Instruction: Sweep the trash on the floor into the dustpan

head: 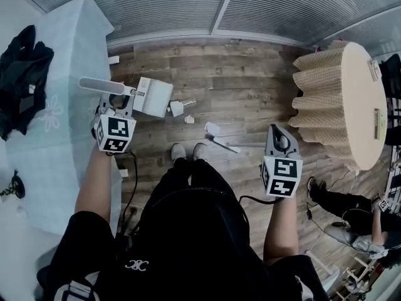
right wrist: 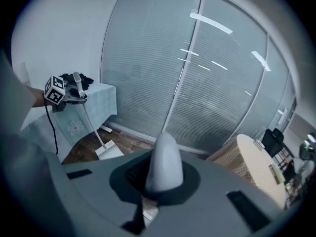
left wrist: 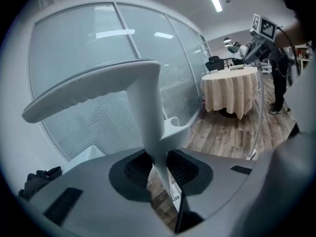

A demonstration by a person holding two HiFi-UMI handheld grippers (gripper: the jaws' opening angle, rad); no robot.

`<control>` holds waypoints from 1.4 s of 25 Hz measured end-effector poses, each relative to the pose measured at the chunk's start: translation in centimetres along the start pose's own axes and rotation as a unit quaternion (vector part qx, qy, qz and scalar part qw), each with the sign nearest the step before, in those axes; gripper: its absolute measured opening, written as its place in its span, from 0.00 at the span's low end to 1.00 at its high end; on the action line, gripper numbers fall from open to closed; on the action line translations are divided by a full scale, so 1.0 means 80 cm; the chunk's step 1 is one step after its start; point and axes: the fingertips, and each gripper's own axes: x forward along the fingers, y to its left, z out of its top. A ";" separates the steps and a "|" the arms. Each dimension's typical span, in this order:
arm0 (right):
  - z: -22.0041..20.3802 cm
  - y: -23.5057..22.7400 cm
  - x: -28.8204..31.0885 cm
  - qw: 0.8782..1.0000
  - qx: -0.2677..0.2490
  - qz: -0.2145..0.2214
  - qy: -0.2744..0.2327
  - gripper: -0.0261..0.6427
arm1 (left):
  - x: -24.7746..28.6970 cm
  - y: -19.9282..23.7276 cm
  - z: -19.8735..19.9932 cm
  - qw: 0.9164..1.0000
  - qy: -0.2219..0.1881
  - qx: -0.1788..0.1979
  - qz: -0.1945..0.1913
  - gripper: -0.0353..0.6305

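Standing white long-handled dustpan, slim broom

Office-like room: blind-covered glass walls, wood-plank floor, ceiling strip lights, cloth-draped round table.

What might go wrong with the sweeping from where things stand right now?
1. The trash scraps lie right by the dustpan. A hard stroke of the broom may flick them past its edge.
2. The left hand-held gripper holds the dustpan only at the top of its long handle, so the pan may swivel or lift when pushed.
3. The person's shoes stand close behind the broom, which may cramp the stroke.
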 end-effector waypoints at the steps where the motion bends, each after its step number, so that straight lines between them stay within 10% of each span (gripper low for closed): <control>1: -0.001 0.000 0.007 1.000 -0.009 0.007 0.003 0.06 | 0.011 0.001 -0.004 1.000 0.006 0.007 -0.002 0.19; 9: -0.019 0.023 0.071 0.985 -0.123 0.124 0.003 0.06 | 0.100 -0.009 -0.054 0.998 0.060 0.007 -0.014 0.19; 17: -0.033 0.095 0.130 0.918 -0.267 0.292 -0.036 0.06 | 0.170 -0.056 -0.072 0.994 0.096 0.021 -0.042 0.19; 35: 0.075 0.308 0.183 0.845 -0.350 0.390 -0.101 0.06 | 0.170 -0.056 -0.107 0.995 0.079 -0.025 -0.059 0.19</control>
